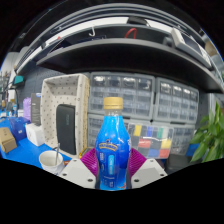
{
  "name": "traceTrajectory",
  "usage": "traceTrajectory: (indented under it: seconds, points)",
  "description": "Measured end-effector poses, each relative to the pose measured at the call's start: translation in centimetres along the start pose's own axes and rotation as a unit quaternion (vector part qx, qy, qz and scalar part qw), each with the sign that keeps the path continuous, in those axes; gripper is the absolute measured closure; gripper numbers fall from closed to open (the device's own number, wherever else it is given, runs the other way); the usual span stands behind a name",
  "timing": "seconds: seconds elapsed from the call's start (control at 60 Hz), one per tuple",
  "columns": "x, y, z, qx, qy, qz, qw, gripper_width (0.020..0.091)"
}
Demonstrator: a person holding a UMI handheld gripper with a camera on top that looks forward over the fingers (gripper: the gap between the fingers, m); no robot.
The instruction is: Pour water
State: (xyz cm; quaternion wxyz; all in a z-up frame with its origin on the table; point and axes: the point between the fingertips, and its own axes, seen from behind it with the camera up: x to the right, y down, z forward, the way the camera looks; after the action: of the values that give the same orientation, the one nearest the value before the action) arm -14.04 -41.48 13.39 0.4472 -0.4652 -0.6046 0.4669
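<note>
Blue covers the table under everything, and the bottle serves as the landmark. Behind the bottle stands a wall of small drawers. Left of the bottle sits a beige box with a dark opening. Right of it, green leaves reach in. The bottle itself is blue, tan-capped and upright, clamped in the gripper, whose purple pads press both its sides.

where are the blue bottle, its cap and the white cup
blue bottle [114,150]: gripper view, on its label, between the tongs' fingers
cap [114,102]: gripper view, on its tan side
white cup [50,157]: gripper view, on its rim
</note>
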Motion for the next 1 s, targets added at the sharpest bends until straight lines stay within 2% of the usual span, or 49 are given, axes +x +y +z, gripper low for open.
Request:
traceTrajectory:
  seconds: [0.217,0.233,0.25,0.4,0.6,0.617,0.633,0.717,1.0]
  points:
    - [-0.2,4.4,0.6,-0.010,-0.013,0.024,1.000,0.0750]
    - [-0.3,5.0,0.7,-0.016,-0.015,0.028,0.999,0.0697]
    - [-0.2,4.5,0.8,-0.001,-0.015,0.034,0.999,0.0745]
    - [0.2,4.8,0.4,0.003,-0.009,0.044,0.999,0.0736]
    - [0.4,4.9,0.0,-0.004,-0.003,0.061,0.998,0.0578]
    - [0.4,5.0,-0.1,-0.008,-0.002,0.063,0.998,0.0544]
    - [0.4,5.1,-0.1,-0.013,0.000,0.066,0.998,0.0469]
    - [0.5,5.5,-1.0,-0.028,0.007,0.076,0.997,0.0260]
    - [-0.3,6.0,-7.7,-0.049,0.036,0.096,0.994,0.0272]
